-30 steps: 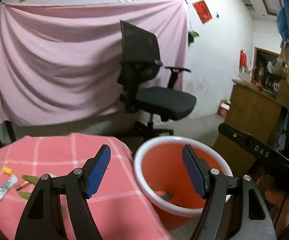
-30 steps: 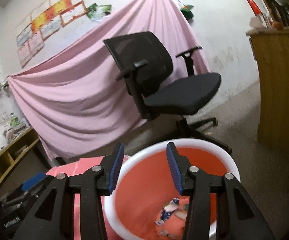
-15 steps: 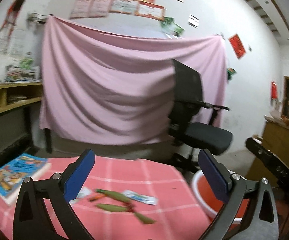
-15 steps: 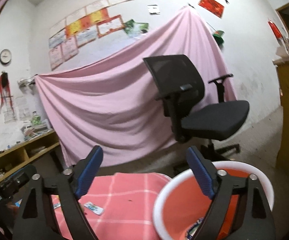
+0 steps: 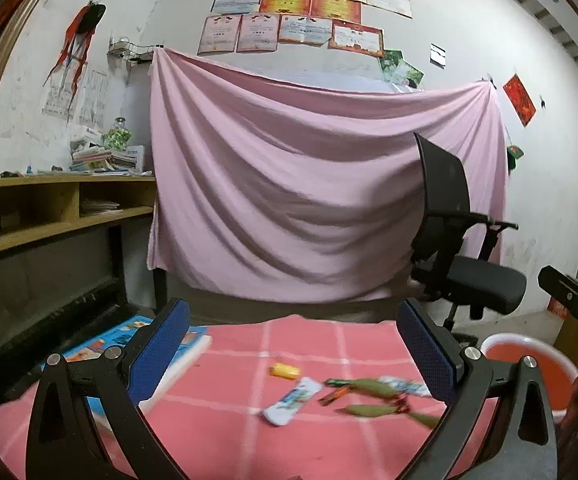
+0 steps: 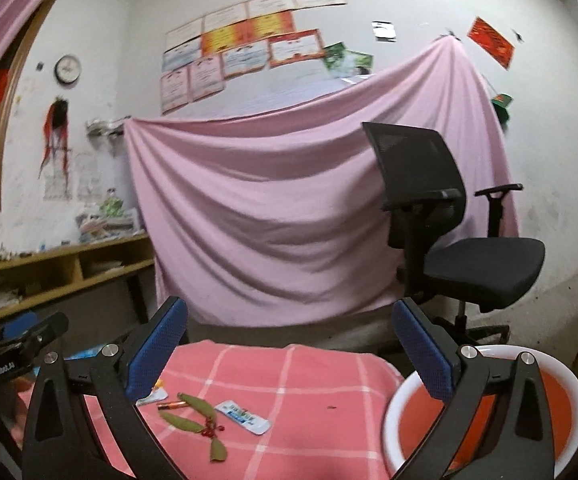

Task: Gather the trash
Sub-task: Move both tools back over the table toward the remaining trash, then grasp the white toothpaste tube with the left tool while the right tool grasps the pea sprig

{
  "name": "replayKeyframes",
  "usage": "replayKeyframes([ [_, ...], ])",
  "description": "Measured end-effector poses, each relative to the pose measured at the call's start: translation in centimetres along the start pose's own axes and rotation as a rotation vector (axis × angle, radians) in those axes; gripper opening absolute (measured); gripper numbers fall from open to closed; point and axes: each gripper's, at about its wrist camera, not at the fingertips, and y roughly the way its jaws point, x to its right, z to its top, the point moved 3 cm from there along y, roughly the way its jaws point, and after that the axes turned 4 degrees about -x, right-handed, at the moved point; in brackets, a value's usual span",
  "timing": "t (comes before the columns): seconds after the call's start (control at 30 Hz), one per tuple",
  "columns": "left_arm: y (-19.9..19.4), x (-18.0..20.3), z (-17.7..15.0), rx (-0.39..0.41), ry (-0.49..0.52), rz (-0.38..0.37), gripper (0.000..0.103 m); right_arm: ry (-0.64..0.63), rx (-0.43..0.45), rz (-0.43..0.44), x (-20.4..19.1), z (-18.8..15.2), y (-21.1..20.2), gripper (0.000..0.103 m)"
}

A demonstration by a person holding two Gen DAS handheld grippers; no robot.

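Trash lies on the pink checked tablecloth (image 5: 301, 340): a yellow piece (image 5: 284, 370), a white-blue wrapper (image 5: 292, 401), an orange bit (image 5: 335, 394) and green leaves with a red stem (image 5: 373, 388). The right wrist view shows the leaves (image 6: 197, 406) and a white-blue wrapper (image 6: 243, 418) too. The red basin with a white rim (image 5: 529, 364) stands right of the table, also in the right wrist view (image 6: 485, 412). My left gripper (image 5: 297, 352) is open and empty above the table. My right gripper (image 6: 289, 354) is open and empty, between table and basin.
A blue book (image 5: 129, 340) lies at the table's left edge. A black office chair (image 6: 449, 216) stands behind the basin before a pink sheet (image 5: 309, 184). Wooden shelves (image 5: 49, 208) run along the left wall.
Both grippers swung left and up from over the basin toward the table. Their jaws opened wider. The trash on the cloth came into view.
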Motion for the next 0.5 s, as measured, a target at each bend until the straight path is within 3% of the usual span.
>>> replayKeyframes([
  [0.2,1.4,-1.8,-1.2,-0.077,0.011,-0.009,0.101,-0.034,-0.102,0.049,-2.4,-1.4,2.6,0.103],
  [0.4,4.1,-3.5,-2.9,-0.247,-0.048,-0.055,0.101,-0.033,-0.234,0.066,-3.8,-3.1,5.1,0.103],
  [0.5,5.6,-4.0,-3.4,-0.328,-0.101,-0.077,0.101,-0.034,-0.32,0.085,-4.5,-4.4,6.5,0.098],
])
